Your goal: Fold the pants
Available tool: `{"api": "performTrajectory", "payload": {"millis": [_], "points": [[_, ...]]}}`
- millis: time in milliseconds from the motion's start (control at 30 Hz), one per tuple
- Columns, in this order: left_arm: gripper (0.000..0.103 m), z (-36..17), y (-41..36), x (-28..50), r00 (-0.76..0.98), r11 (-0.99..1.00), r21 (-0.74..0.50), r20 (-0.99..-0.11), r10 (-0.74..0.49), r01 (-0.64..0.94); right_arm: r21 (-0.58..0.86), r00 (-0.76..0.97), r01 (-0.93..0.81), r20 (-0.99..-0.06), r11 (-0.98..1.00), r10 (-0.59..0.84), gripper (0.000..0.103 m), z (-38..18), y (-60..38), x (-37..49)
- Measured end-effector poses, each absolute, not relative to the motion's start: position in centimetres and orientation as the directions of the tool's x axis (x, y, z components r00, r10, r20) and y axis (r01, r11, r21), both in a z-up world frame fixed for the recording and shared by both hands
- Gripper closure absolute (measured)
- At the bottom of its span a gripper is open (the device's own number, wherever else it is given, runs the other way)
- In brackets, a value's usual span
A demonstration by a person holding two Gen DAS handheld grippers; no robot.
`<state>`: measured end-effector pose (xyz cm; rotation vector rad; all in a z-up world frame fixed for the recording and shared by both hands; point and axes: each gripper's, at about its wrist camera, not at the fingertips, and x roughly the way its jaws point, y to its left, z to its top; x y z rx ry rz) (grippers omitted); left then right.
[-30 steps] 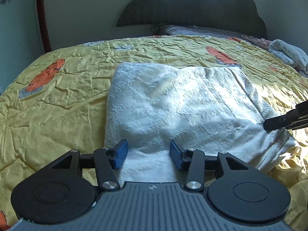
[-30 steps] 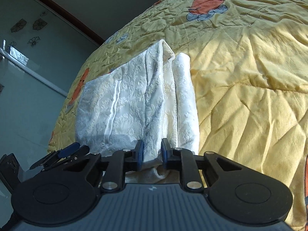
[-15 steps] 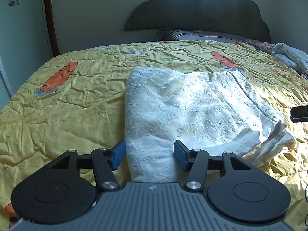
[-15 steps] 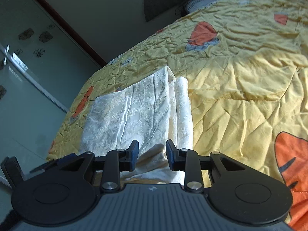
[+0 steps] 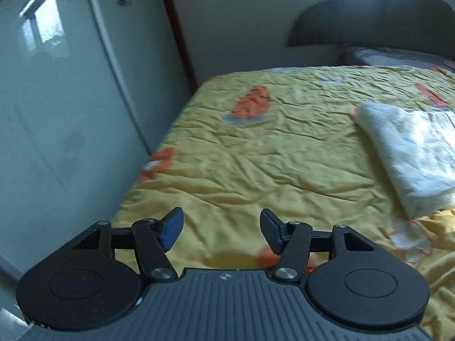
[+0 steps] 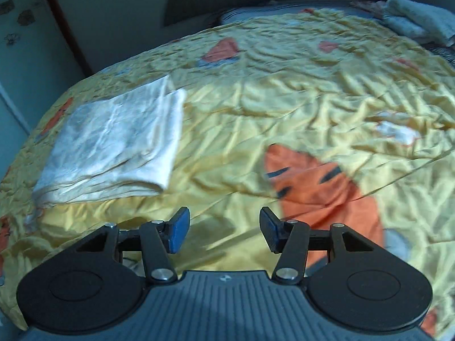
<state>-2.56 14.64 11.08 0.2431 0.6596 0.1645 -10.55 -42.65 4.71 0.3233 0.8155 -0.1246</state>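
We are looking along the left gripper first: its jaws are spreading and nothing is lying between them, only the yellow bedspread showing under the gap. The pants, a white folded bundle, are lying well off to the right of these jaws and farther ahead, with a stretch of bare quilt in between. To the left of the jaws a pale glossy wardrobe door is running along the bed's edge, and a dark headboard is rising far ahead.

Moving right, we are seeing the right gripper with its jaws also widening and gripping nothing. Here the pants are resting ahead and to the left of the jaws, flat on the bedspread, stacked in layers with the open edges turned toward us. An orange tiger print is sitting just ahead and right of the jaws.

We are judging the folding as essentially done: the bundle is looking compact and squared, and neither gripper is touching it. What may be left is only a tidy of the slightly uneven near edges, if anything
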Motion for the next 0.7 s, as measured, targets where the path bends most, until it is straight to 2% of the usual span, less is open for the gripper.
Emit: {"api": "performTrajectory", "payload": {"millis": [100, 200, 233, 333, 400, 567, 700], "points": [[0.036, 13.5, 15.3, -2.6, 0.819, 0.95, 0.294, -0.515, 0.253, -0.108, 0.202, 0.737, 0.224, -0.675, 0.953, -0.03, 0.044, 7.7, -42.4, -10.1], [0.033, 12.8, 11.4, -3.2, 0.851, 0.978, 0.209, -0.51, 0.122, -0.014, 0.289, 0.816, 0.114, -0.573, 0.951, 0.076, 0.021, 9.1, -39.1, -8.5], [0.033, 12.0, 9.4, -3.4, 0.852, 0.984, 0.174, -0.52, 0.063, 0.033, 0.319, 0.826, 0.067, -0.549, 0.945, 0.126, 0.019, 9.0, -37.7, -7.5], [0.032, 8.8, 3.1, -3.3, 0.819, 0.984, 0.027, -0.558, -0.133, 0.178, 0.385, 0.765, 0.053, -0.609, 0.921, 0.21, 0.019, 6.4, -34.4, -3.0], [0.032, 7.2, 0.8, -2.5, 0.773, 0.976, -0.099, -0.597, -0.216, 0.196, 0.396, 0.725, 0.098, -0.657, 0.913, 0.207, 0.019, 4.4, -33.9, -1.3], [0.032, 6.1, 0.9, -0.3, 0.717, 0.957, -0.252, -0.641, -0.274, 0.141, 0.477, 0.717, 0.204, -0.668, 0.855, 0.201, 0.019, 2.4, -37.5, -0.9], [0.03, 5.4, 2.4, 4.7, 0.634, 0.922, -0.369, -0.686, -0.357, 0.12, 0.638, 0.673, 0.224, -0.648, 0.737, 0.356, 0.019, 0.6, -40.2, 1.3]]}}
